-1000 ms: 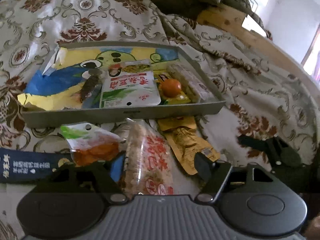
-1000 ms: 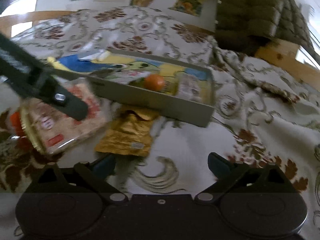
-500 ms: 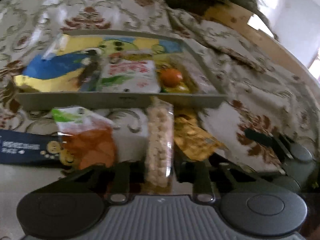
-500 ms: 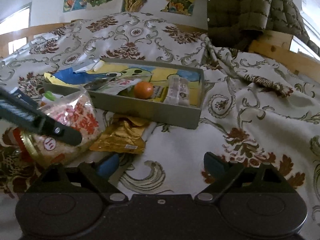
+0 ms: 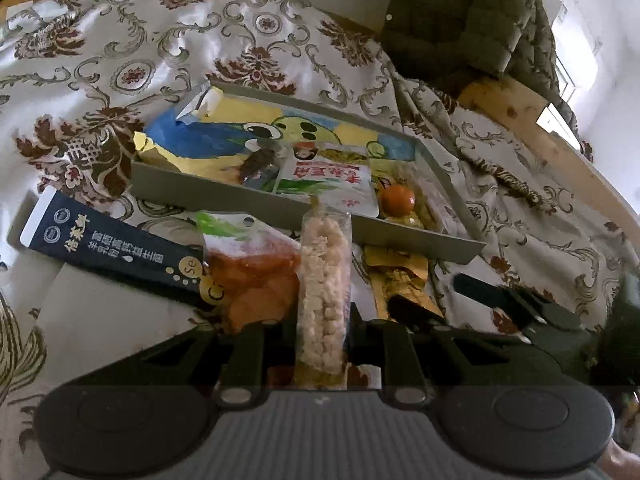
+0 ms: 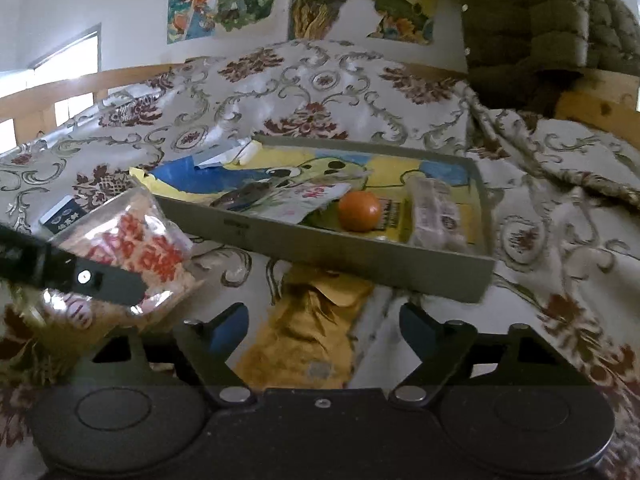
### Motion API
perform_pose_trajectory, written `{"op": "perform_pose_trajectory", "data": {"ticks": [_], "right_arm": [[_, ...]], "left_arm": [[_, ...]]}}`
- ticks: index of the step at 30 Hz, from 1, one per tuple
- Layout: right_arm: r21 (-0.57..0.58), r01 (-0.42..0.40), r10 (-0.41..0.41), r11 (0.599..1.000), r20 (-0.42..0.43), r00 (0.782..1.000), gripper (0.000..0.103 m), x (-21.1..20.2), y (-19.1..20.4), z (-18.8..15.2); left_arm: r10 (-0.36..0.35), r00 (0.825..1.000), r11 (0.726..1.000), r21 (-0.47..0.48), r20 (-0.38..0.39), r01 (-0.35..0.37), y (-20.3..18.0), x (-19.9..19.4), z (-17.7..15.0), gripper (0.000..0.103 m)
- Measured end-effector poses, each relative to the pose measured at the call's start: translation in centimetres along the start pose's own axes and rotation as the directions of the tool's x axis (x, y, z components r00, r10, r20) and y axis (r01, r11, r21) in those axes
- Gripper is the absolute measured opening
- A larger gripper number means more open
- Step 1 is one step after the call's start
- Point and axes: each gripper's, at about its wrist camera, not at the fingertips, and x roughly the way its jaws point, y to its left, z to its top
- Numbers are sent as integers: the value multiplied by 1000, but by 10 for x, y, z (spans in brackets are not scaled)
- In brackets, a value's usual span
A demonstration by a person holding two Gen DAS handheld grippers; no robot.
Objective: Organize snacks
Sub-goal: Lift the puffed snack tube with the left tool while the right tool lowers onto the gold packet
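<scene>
My left gripper (image 5: 324, 332) grips a clear packet of pale puffed snack (image 5: 324, 280), held edge-on just before the grey tray (image 5: 248, 204); its jaws are still closing, pads pressing the packet. From the right wrist view the same packet (image 6: 132, 248) shows red print, with a left finger (image 6: 80, 276) across it. My right gripper (image 6: 324, 328) straddles a gold packet (image 6: 312, 332) lying on the bedspread; its jaws are closing, and the pads stand apart from the packet. The tray (image 6: 360, 256) holds an orange (image 6: 359, 211), a white-and-red packet (image 5: 332, 184) and a clear wrapped snack (image 6: 436, 216).
A dark blue box (image 5: 112, 248) and a bag of orange pieces (image 5: 256, 276) lie left of the held packet. The patterned bedspread (image 5: 120, 60) bunches up on the right. An olive jacket (image 5: 460, 12) and a wooden bed rail (image 5: 540, 128) are behind.
The left jaws closed on the clear packet and turned it edge-on, off the bedspread. The right gripper moved in over the gold packet and its jaws narrowed.
</scene>
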Motion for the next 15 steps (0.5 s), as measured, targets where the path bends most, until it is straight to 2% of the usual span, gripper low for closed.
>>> {"op": "perform_pose_trajectory", "data": {"ticks": [4, 7, 9, 11, 15], "right_arm": [[-26, -16, 15, 1000, -48, 999, 70, 16, 3, 1], [1, -31, 31, 1000, -82, 996, 70, 23, -1, 0], [12, -37, 38, 999, -79, 996, 70, 24, -2, -1], [4, -41, 41, 999, -71, 997, 60, 22, 0, -3], [-15, -48, 47, 999, -65, 997, 57, 17, 5, -6]], "left_arm": [[0, 1000, 1000, 4, 5, -1, 0, 0, 1, 22], [-2, 1000, 1000, 2, 6, 2, 1, 2, 1, 22], [-2, 1000, 1000, 2, 6, 2, 0, 3, 1, 22], [-1, 1000, 1000, 2, 3, 1, -1, 4, 1, 22], [10, 1000, 1000, -4, 1, -10, -4, 2, 2, 22]]}}
